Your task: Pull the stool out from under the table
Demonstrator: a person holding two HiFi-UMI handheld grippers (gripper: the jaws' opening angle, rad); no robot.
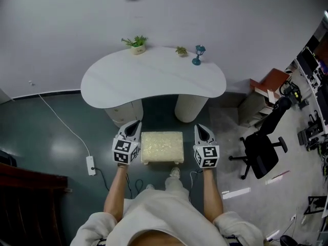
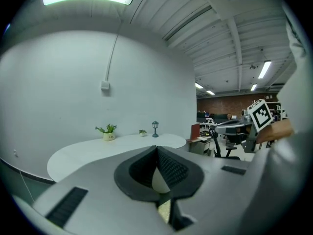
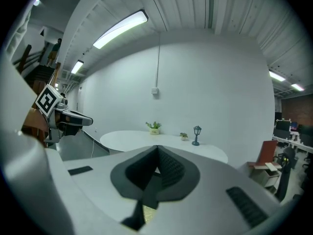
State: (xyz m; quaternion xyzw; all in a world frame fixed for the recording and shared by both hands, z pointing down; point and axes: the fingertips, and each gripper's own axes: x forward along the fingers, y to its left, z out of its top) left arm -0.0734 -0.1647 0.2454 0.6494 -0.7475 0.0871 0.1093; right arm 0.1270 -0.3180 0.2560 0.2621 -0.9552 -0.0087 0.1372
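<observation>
The stool (image 1: 162,146), a low square seat with a cream fuzzy top, stands on the dark floor just in front of the white kidney-shaped table (image 1: 154,76), clear of the tabletop. My left gripper (image 1: 136,123) hangs beside the stool's left edge. My right gripper (image 1: 200,127) hangs beside its right edge. Both point toward the table, are shut, and hold nothing. In the left gripper view the left gripper (image 2: 157,151) has its jaws together, with the table (image 2: 112,148) beyond. The right gripper view shows the right gripper (image 3: 157,151) likewise shut before the table (image 3: 161,141).
Two round pedestals (image 1: 124,111) (image 1: 190,106) carry the table. A potted plant (image 1: 136,43), a smaller plant (image 1: 181,50) and a small lamp (image 1: 198,54) stand at its back. A black office chair (image 1: 261,150) is at the right, a power strip (image 1: 91,164) at the left.
</observation>
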